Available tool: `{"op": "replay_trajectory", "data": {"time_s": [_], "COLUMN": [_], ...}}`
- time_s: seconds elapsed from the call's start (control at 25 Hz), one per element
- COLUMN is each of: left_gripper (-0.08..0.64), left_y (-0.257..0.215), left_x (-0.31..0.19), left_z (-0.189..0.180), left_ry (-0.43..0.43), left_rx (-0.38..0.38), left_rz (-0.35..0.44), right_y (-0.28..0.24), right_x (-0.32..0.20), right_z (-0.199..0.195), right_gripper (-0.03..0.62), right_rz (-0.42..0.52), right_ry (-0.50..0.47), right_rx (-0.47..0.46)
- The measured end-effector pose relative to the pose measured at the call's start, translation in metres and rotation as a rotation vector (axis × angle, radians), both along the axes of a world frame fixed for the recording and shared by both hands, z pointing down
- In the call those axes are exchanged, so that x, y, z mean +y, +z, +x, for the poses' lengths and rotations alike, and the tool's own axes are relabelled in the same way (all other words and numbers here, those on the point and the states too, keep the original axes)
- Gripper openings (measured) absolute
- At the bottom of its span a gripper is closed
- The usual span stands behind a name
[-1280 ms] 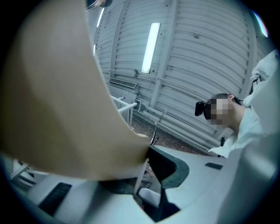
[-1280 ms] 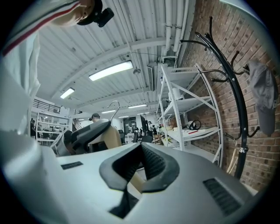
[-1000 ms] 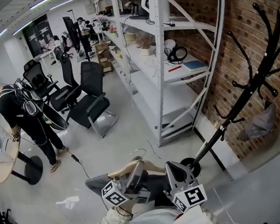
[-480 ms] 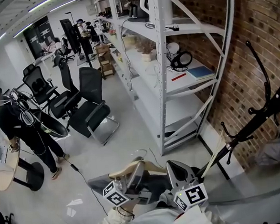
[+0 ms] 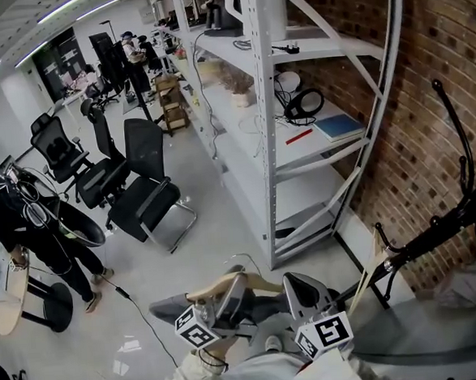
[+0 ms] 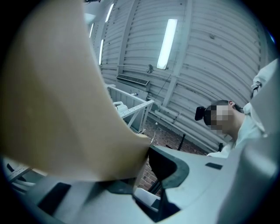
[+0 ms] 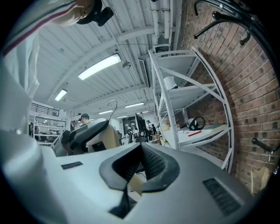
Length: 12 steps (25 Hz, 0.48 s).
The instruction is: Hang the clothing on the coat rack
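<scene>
coat rack (image 5: 436,232) drifted right, beside white shelving (image 5: 259,143).

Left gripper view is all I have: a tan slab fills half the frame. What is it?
Observer: A wooden hanger. The head view shows a grey garment draped on it.
Operator: Is the other end supported?
Observer: Yes. In the right gripper view, the right gripper is closed on a tan end of it.
Operator: Where's the rack?
Observer: The black coat rack stands at the right of the head view, by the brick wall, apart from the hanger.
</scene>
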State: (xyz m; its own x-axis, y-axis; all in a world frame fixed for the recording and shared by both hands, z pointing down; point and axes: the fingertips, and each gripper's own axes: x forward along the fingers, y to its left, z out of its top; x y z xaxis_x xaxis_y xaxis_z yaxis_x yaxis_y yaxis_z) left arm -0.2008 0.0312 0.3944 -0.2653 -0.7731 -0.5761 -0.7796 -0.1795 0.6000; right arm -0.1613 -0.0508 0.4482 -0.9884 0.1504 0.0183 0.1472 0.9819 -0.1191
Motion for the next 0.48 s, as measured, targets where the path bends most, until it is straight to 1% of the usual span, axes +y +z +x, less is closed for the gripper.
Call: {"op": "replay_trajectory", "data": {"time_s": [0.24, 0.48], "left_gripper": [0.104, 0.104], "left_y": [-0.007, -0.008], "left_x": [-0.038, -0.067], "left_z": [-0.008, -0.014], "left_ry": [0.053, 0.147], "left_rx": [-0.03, -0.01], "left_rz": [0.012, 0.025], "right_y": [-0.008, -0.01], "right_x": [-0.036, -0.059], "right_z": [-0.008, -0.009], "right_gripper": [0.023, 0.023], "right_rz": [0.031, 0.031], "right_ry": [0.046, 0.123], "right_rx": [-0.009, -0.008]}}
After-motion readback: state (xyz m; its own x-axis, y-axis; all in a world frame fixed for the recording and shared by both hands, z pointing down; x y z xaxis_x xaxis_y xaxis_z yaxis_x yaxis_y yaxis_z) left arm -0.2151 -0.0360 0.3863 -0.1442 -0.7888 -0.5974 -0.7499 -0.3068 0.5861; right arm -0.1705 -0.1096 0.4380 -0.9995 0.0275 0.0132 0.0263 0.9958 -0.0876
